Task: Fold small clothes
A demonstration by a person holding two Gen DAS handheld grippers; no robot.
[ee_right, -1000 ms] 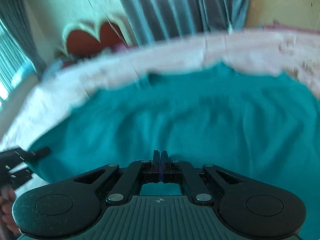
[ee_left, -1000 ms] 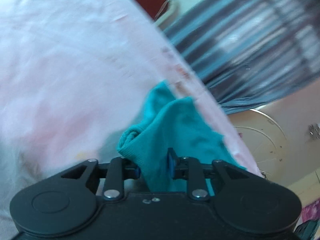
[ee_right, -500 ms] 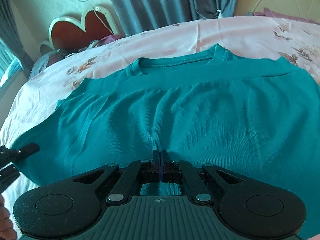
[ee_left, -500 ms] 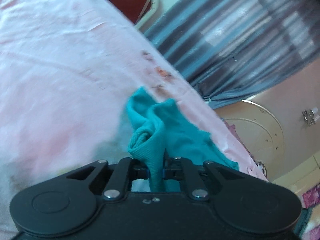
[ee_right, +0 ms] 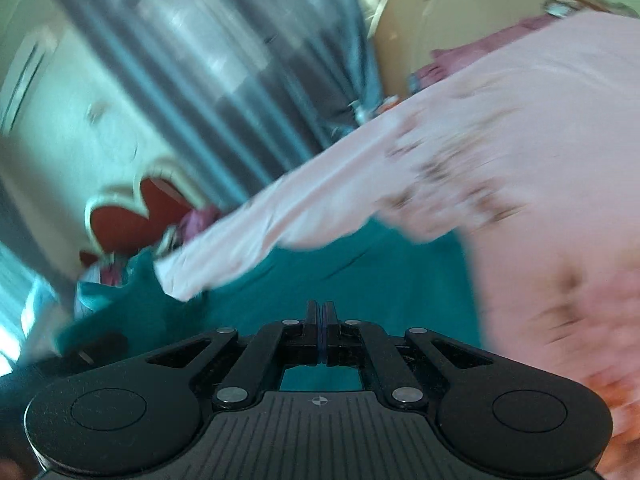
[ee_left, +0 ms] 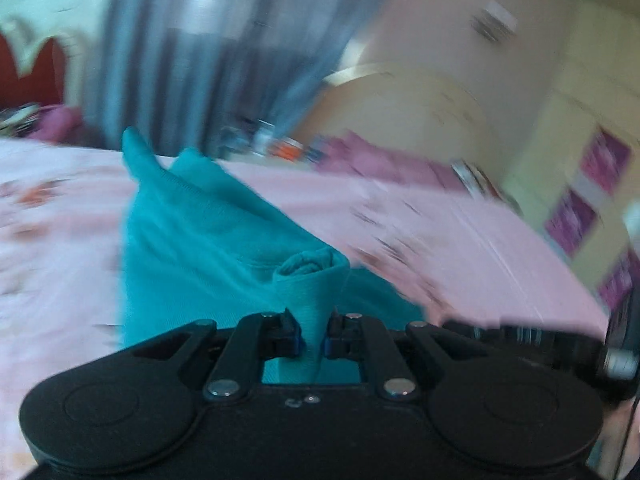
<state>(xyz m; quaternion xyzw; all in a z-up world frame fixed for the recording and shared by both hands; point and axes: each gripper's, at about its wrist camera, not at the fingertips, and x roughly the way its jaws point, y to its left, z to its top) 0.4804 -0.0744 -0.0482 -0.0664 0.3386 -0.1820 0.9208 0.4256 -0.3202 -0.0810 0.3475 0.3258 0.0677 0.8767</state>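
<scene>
Left wrist view: the left gripper (ee_left: pixel 311 334) has its jaws pinched on a bunched, rolled edge of the teal shirt (ee_left: pixel 200 240); the cloth runs off toward 11 o'clock over the pink bedsheet (ee_left: pixel 460 240).
Right wrist view: the right gripper (ee_right: pixel 321 332) shows jaws pressed tight together; teal lies just beyond and beneath, but a grip I cannot tell. Sheet drapes from 2 o'clock.
Progress: early, I'd judge; no neat fold visible, the fold itself remains.
Look: soft, ribbed, rumpled, blurred.
</scene>
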